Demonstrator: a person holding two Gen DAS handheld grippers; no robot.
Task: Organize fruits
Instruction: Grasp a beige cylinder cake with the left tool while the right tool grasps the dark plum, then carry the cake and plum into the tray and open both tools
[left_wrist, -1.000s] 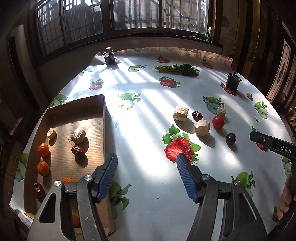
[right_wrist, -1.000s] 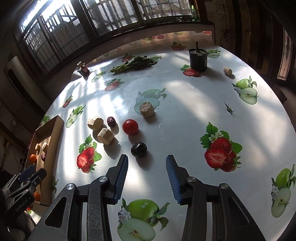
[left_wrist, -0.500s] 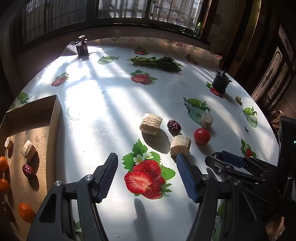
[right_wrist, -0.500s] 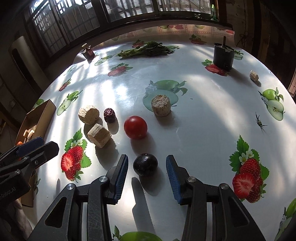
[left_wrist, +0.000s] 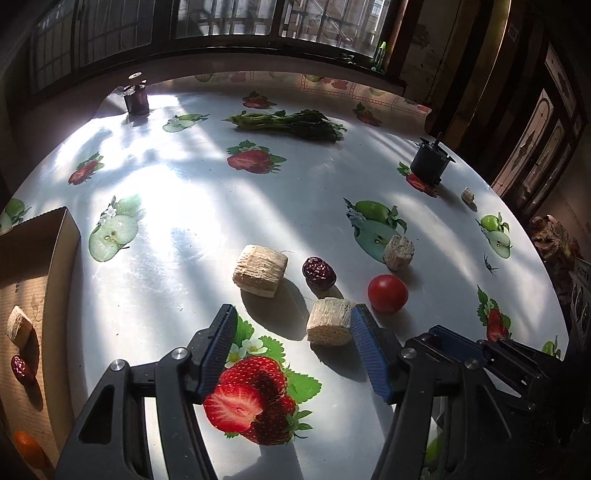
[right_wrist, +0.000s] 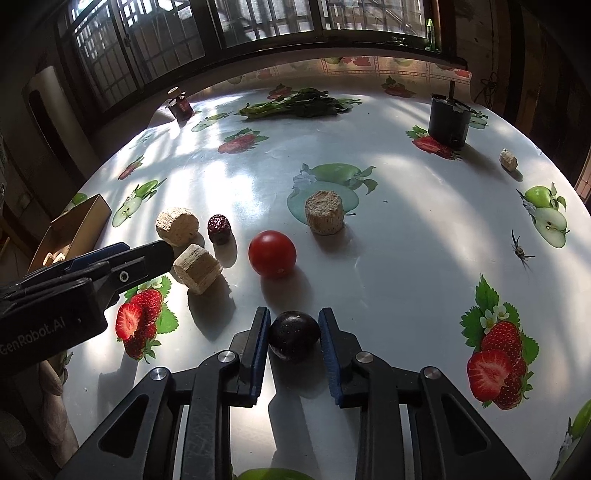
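**Spotter:** What changed, left side first?

**Me:** A second ago my left gripper (left_wrist: 291, 347) sat by the box (left_wrist: 55, 266); I've swung it across to the loose pile. Its jaws are closing slowly but remain spread, with nothing pinched. The near cork block (left_wrist: 330, 321) lies just inside the right pad, maybe touching; I can't tell. A strawberry print fills the rest of the gap.

**Spotter:** And the right?

**Me:** My right gripper (right_wrist: 293, 341) came down over the plum (right_wrist: 294, 334) and has pressed in on it: both pads are against its sides. It sits on the surface (right_wrist: 406, 229), at six o'clock from the tomato (right_wrist: 272, 253). I judge that fruit ready to lift.

**Spotter:** Room to move?

**Me:** In the right view, the box is far off at nine o'clock, near the surface's rim, and my own left gripper (right_wrist: 110, 266) lies across that route. I'd lift high before crossing. The date (right_wrist: 219, 229) and tomato are at twelve o'clock from the plum, close enough to knock. Toward three o'clock the surface is bare until the rounded edge. The cup (right_wrist: 448, 122) and greens (right_wrist: 299, 105) are well apart at the far side.
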